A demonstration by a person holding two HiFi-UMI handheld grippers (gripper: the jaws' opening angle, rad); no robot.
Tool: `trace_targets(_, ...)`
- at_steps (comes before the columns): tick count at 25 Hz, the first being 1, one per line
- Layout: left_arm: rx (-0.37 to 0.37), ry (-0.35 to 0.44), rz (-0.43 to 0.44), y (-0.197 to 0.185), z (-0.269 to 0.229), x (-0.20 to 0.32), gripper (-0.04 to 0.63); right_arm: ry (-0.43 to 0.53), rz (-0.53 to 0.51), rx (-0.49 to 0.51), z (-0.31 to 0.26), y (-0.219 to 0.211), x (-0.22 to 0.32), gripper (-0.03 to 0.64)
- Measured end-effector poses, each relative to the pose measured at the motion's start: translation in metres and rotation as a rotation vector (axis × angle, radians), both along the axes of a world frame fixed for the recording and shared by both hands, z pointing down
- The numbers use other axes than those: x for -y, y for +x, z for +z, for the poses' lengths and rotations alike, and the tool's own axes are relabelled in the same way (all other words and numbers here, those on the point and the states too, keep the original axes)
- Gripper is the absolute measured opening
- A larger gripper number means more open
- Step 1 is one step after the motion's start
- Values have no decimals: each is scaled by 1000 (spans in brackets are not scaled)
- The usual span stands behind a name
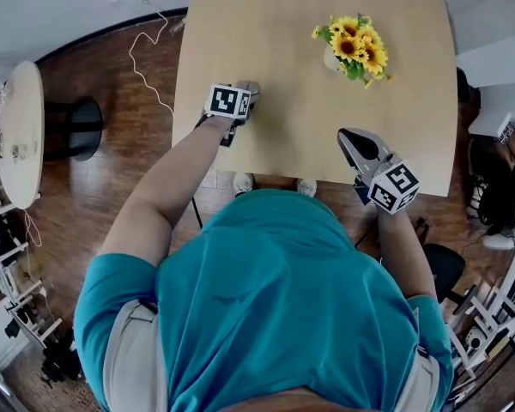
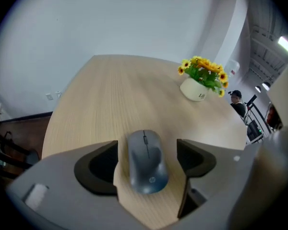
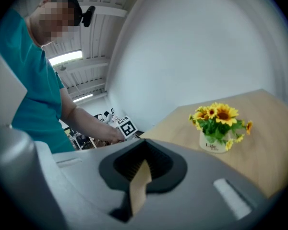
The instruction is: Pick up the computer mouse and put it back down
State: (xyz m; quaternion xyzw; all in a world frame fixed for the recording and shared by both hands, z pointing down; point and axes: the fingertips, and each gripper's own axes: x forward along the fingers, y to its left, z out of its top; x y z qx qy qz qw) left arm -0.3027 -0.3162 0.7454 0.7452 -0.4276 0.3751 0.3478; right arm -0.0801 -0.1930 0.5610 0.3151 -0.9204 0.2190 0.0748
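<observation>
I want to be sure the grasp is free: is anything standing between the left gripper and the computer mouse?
Nothing visible is. The computer mouse lies on the table between the open jaws of the left gripper, with bare wood on both sides. The flower pot stands well beyond it.

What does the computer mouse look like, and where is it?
Start at the light wooden table. Near its edge, away from the sunflower pot, the computer mouse lies between the open jaws of the left gripper. It is the only grey, rounded thing there.
</observation>
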Motion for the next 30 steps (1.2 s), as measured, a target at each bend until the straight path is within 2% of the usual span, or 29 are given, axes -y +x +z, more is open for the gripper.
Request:
trace_targets(11,161,-83,10,-2,37,0,397,-28,26,3,9,14,-3,3)
trace_targets(16,207,-72,7,-5,38,5,399,-31,30,3,10,15,-5,3)
trace_targets(18,213,-55,-4,-10,35,9,377,-31,26,3,9,14,-7,3)
trace_targets(20,192,-57,-21,-13,34,8,301,-31,26,1,8,14,-9,3)
trace_targets(23,130,-100,-14,-9,37,-1,299,-30,28,-5,6,16,-10,3)
trace_targets(30,-33,15,22,4,-5,-8,298,-14,28,-24,3,18,-13,3)
